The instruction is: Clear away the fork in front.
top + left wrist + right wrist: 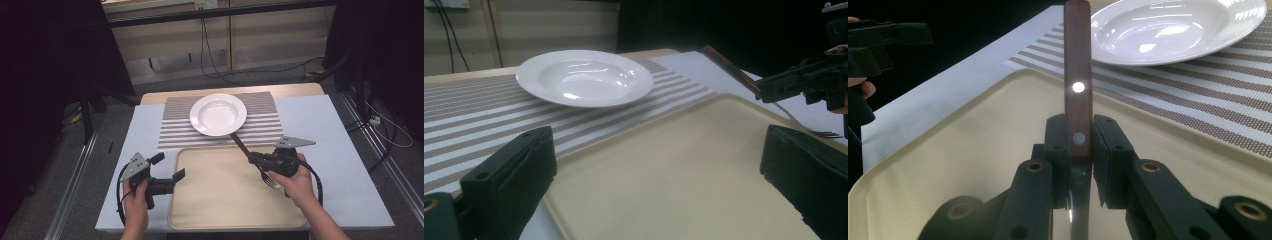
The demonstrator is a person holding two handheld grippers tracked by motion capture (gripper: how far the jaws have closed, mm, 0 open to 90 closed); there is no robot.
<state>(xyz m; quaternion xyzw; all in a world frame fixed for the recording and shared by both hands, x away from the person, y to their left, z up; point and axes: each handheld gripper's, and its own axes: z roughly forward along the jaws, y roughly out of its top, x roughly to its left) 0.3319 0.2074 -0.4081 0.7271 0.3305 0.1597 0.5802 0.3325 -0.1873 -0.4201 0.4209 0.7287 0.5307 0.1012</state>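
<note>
Resting between right hand-held gripper [1079,165] pads: fork [1078,75]

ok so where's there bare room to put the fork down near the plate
The striped mat is bare left of the plate, and a narrower strip is free to the plate's right. The tray is bare across its middle. It is crowded at the tray's right edge, where the right gripper holds the fork, and at its left edge by the open left gripper.

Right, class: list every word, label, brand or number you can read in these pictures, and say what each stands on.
None can be read.
The white plate, the striped mat, the beige tray, the fork with its wooden handle and both grippers carry no legible text.
</note>
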